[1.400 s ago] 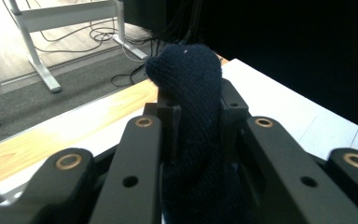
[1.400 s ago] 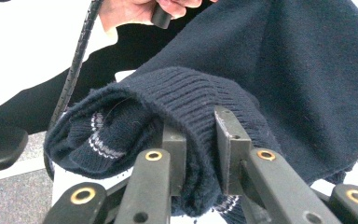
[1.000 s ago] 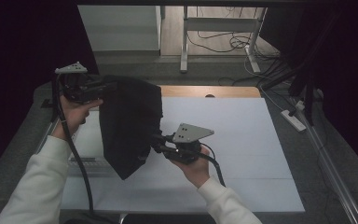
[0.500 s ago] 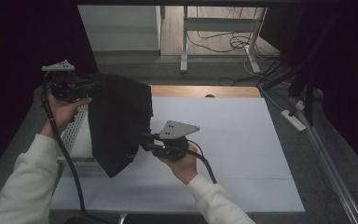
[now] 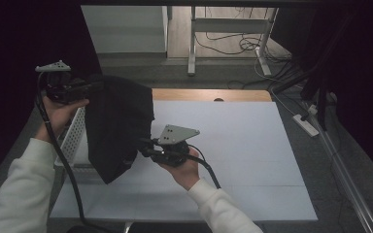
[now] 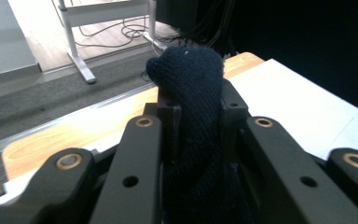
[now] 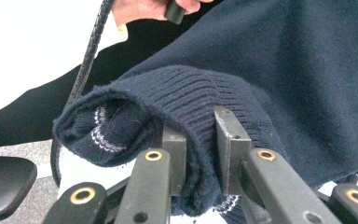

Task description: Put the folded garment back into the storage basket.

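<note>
High view: sweater (image 5: 119, 126) hangs above the table (image 5: 233, 145) between left gripper (image 5: 85, 88) and right gripper (image 5: 143, 145) — both clamped on knit, fingertips buried in cloth.

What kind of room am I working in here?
Likely a lab or recording workspace, not a home: a white-topped table fenced by dark curtains, loose cables on the floor behind, a power strip beside it, and a desk frame beyond.
</note>
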Demonstrator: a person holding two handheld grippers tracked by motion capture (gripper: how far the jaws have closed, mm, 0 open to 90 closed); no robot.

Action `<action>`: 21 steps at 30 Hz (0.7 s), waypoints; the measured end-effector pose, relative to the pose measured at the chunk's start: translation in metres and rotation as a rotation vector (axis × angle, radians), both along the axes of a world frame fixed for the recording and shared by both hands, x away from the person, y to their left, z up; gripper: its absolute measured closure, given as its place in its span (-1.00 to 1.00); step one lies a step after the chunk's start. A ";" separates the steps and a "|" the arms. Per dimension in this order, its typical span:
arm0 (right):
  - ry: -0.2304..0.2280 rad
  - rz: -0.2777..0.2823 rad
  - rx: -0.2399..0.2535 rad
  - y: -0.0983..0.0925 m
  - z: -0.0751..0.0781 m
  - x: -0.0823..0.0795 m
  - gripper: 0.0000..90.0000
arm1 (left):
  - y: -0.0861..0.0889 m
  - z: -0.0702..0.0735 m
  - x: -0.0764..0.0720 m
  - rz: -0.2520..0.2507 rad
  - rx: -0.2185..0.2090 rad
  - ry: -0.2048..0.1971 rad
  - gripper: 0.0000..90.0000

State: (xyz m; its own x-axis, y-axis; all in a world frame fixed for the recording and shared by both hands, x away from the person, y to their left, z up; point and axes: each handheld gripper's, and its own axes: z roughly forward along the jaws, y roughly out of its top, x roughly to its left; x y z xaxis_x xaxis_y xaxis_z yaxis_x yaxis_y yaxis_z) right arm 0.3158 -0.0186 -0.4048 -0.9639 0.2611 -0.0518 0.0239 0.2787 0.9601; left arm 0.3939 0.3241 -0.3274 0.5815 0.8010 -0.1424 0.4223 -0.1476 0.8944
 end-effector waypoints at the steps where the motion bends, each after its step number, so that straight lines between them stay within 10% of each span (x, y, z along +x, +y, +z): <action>1: 0.000 0.001 -0.002 0.002 0.000 0.001 0.69 | 0.001 0.001 0.000 0.003 0.007 -0.001 0.66; 21: 0.007 0.025 -0.013 0.046 -0.006 0.009 0.69 | 0.033 -0.005 0.015 0.027 0.009 0.029 0.66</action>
State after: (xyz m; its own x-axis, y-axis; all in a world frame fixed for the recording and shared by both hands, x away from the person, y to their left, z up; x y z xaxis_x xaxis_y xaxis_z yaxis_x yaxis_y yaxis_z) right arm 0.3245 0.0279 -0.4106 -0.9705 0.2361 -0.0483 0.0233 0.2917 0.9562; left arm 0.4084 0.3568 -0.3322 0.5557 0.8175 -0.1513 0.4516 -0.1440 0.8805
